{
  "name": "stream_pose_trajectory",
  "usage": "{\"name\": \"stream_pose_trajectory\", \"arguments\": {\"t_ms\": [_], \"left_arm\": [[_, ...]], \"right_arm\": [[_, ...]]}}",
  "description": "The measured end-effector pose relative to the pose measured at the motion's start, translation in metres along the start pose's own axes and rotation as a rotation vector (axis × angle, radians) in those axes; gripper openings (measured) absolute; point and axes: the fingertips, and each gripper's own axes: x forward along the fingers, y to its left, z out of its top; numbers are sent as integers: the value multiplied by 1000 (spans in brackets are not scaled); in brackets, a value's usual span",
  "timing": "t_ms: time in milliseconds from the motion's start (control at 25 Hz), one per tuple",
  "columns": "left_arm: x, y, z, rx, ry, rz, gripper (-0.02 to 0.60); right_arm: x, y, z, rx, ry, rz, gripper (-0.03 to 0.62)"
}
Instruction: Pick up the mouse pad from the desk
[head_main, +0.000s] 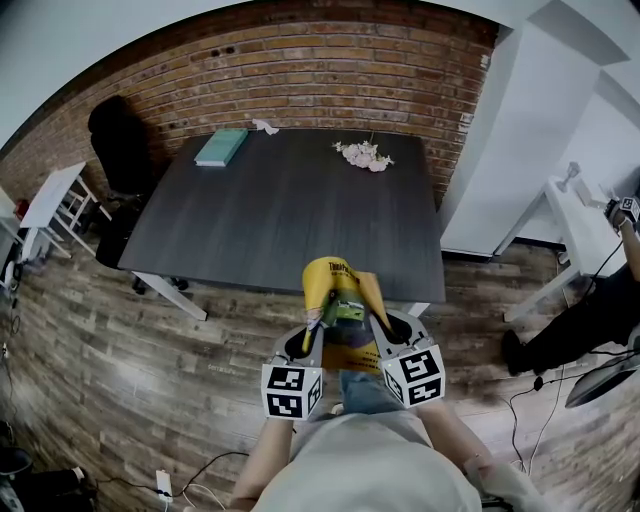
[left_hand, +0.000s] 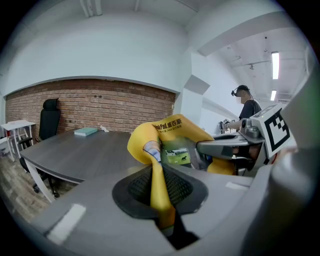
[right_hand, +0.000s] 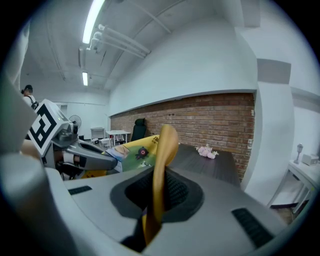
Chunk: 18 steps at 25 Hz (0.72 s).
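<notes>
The yellow mouse pad (head_main: 340, 292) with a printed picture hangs in the air just in front of the dark desk's near edge (head_main: 300, 285), bowed upward between both grippers. My left gripper (head_main: 316, 325) is shut on its left edge, and the yellow sheet (left_hand: 159, 192) is pinched between the jaws of the left gripper (left_hand: 161, 200). My right gripper (head_main: 384, 322) is shut on the right edge. In the right gripper view the pad (right_hand: 161, 165) stands edge-on in the right gripper (right_hand: 154, 200). Each gripper shows in the other's view: the right gripper (left_hand: 227, 147), the left gripper (right_hand: 92, 159).
On the desk's far side lie a teal book (head_main: 221, 146) and pink flowers (head_main: 363, 155). A black chair (head_main: 118, 145) and white tables (head_main: 50, 195) stand to the left. On the right are a white desk (head_main: 578, 222) and another person (head_main: 590, 315). A brick wall (head_main: 300, 70) runs behind.
</notes>
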Motion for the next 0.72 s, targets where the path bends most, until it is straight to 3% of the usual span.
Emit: {"name": "stream_pose_trajectory", "arguments": {"t_ms": [720], "left_arm": [[11,0,-2,-1,13,-3,37]], "right_arm": [[8,-8,-4,4,15,9,23]]}}
